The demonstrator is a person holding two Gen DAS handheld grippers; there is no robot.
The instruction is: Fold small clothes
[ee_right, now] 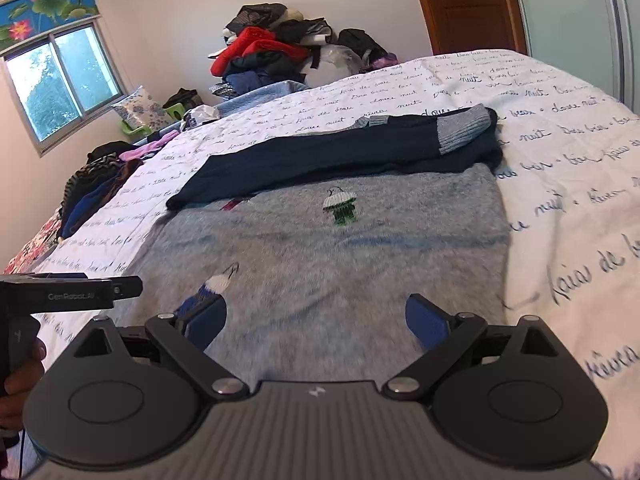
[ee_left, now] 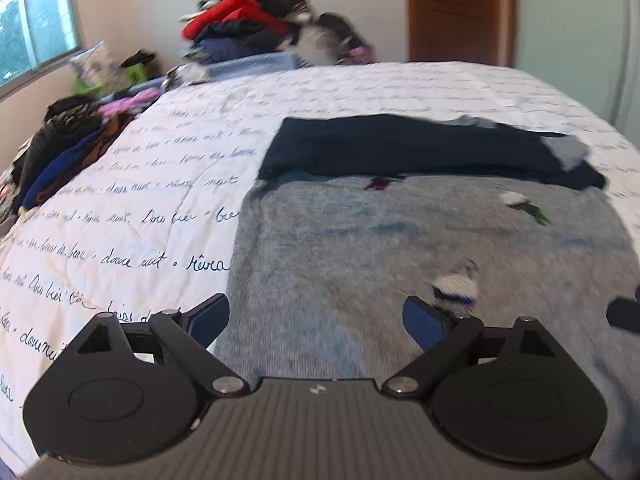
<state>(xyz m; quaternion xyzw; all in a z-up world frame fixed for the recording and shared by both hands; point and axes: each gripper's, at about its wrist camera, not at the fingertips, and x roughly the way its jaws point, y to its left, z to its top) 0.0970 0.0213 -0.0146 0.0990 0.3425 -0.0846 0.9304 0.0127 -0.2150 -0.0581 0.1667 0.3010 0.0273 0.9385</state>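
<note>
1. Blue pads (ee_left: pixel 208 318) of the left gripper (ee_left: pixel 316 316) stand wide apart, with nothing between them; the near part of a grey sweater (ee_left: pixel 400 248) lies under the gap.
2. Fingers of the right gripper (ee_right: pixel 316 316) are also spread apart and hold nothing. Its blue pads (ee_right: pixel 424 320) are over the near edge of the same grey sweater (ee_right: pixel 320 260).
3. In the right wrist view, the left gripper (ee_right: pixel 124 286) comes in from the left side, near the left edge of the sweater, and part of a hand (ee_right: pixel 22 376) holds its handle.
4. The sweater lies flat on the bed, with its front side up. It has small knitted figures: one white and green (ee_right: pixel 340 206) in the middle, and one white and blue (ee_right: pixel 208 296) close to the right gripper's left pad.
5. Dark navy sleeves (ee_right: pixel 340 152) are folded across the far part of the sweater, from one side to the other. A grey cuff (ee_right: pixel 464 128) is at the right end.
6. A white bedspread (ee_right: pixel 560 152) with blue handwritten words is under the sweater.
7. A row of folded clothes (ee_left: pixel 60 152) lies along the left edge of the bed.
8. A pile of clothes (ee_right: pixel 272 56), with a red piece on it, stands behind the bed against the wall.
9. A window (ee_right: pixel 60 80) is at the left, and a brown wooden door (ee_right: pixel 468 4) is at the far right.
</note>
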